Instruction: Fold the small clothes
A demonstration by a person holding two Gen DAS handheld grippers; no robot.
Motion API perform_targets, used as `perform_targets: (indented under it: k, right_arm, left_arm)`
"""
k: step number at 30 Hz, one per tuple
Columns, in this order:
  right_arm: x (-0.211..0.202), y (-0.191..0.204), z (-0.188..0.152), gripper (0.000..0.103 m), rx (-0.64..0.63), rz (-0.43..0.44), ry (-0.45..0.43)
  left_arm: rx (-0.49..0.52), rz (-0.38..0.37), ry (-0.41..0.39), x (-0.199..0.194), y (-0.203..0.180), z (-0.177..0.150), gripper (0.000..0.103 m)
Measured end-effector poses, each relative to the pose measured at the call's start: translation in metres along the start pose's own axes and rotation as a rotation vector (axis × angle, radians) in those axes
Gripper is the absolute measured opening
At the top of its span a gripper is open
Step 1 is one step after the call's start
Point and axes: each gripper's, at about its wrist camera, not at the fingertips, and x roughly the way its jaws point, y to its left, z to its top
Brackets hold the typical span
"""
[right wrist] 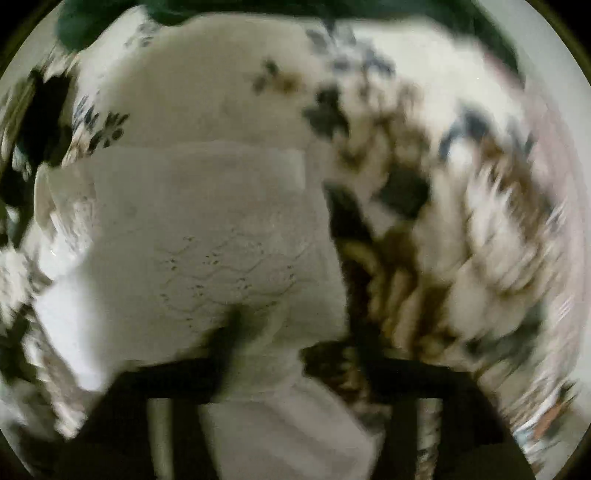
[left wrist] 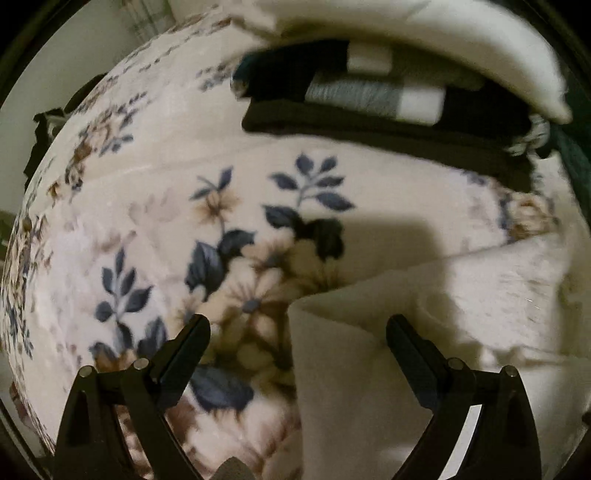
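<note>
A small white garment (right wrist: 207,229) with an eyelet pattern lies flat on a floral blanket (left wrist: 147,221). In the blurred right wrist view it fills the middle, and my right gripper (right wrist: 284,258) points down over it. Its dark fingers stand wide apart, one over the cloth and one at its right edge, gripping nothing. In the left wrist view a folded corner of the white garment (left wrist: 351,350) reaches in from the lower right. My left gripper (left wrist: 297,325) hovers open above that corner, with nothing between its fingers.
A stack of folded clothes (left wrist: 369,99) in dark, grey and white sits at the far side of the blanket. A thick white cushion or cloth (left wrist: 461,44) lies behind the stack. Dark green fabric (right wrist: 110,14) shows at the top of the right wrist view.
</note>
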Motion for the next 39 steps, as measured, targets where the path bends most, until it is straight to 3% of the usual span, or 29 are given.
perform_targets:
  k: [3,10,13,14,17,21,24,26,28,33,34,36,37,38,39]
  right_arm:
    - [-0.009,0.017,-0.002,0.094,-0.041,-0.025,-0.019]
    - [-0.035,0.021,-0.015,0.098,-0.127,0.162,0.016]
    - [-0.051,-0.009,-0.027,0.098,-0.197,0.220,0.062]
    - [-0.054,-0.018,-0.029,0.097,-0.212,0.231,0.071]
    - [-0.061,-0.069,-0.031,0.082,-0.267,0.272,0.136]
    - [-0.057,-0.130,-0.019,0.081,-0.283,0.304,0.186]
    - [-0.040,-0.173,-0.005,0.081,-0.285,0.346,0.206]
    - [-0.026,-0.192,0.009,0.081,-0.265,0.374,0.210]
    - [-0.008,-0.199,0.029,0.081,-0.231,0.427,0.215]
    - [0.036,-0.157,0.080,0.081,-0.190,0.592,0.251]
    - [0.049,-0.142,0.090,0.081,-0.185,0.618,0.263]
    - [0.069,-0.113,0.104,0.081,-0.194,0.659,0.296]
    - [0.082,-0.094,0.112,0.081,-0.194,0.670,0.312]
    - [0.090,-0.081,0.115,0.078,-0.191,0.683,0.333]
    - [0.093,-0.073,0.116,0.061,-0.188,0.689,0.337]
  left_arm:
    - [0.041,0.004,-0.040,-0.034,-0.004,-0.017,0.098]
    - [0.074,-0.082,-0.039,-0.093,-0.041,-0.069,0.098]
    - [0.100,-0.110,-0.025,-0.125,-0.079,-0.113,0.098]
    - [0.117,-0.121,-0.002,-0.138,-0.102,-0.141,0.098]
    - [0.158,-0.151,0.098,-0.154,-0.164,-0.214,0.098]
    - [0.208,-0.177,0.299,-0.146,-0.244,-0.316,0.098]
    - [0.205,-0.182,0.387,-0.134,-0.284,-0.372,0.098]
    - [0.224,-0.174,0.399,-0.126,-0.305,-0.394,0.098]
    - [0.256,-0.169,0.356,-0.119,-0.321,-0.406,0.098]
    - [0.346,-0.069,0.306,-0.096,-0.349,-0.420,0.096]
    - [0.332,-0.073,0.286,-0.099,-0.349,-0.418,0.092]
    - [0.311,-0.067,0.240,-0.108,-0.348,-0.413,0.049]
    - [0.305,-0.062,0.228,-0.112,-0.352,-0.412,0.038]
    - [0.295,-0.058,0.203,-0.119,-0.349,-0.409,0.014]
    - [0.285,-0.063,0.185,-0.123,-0.346,-0.408,0.011]
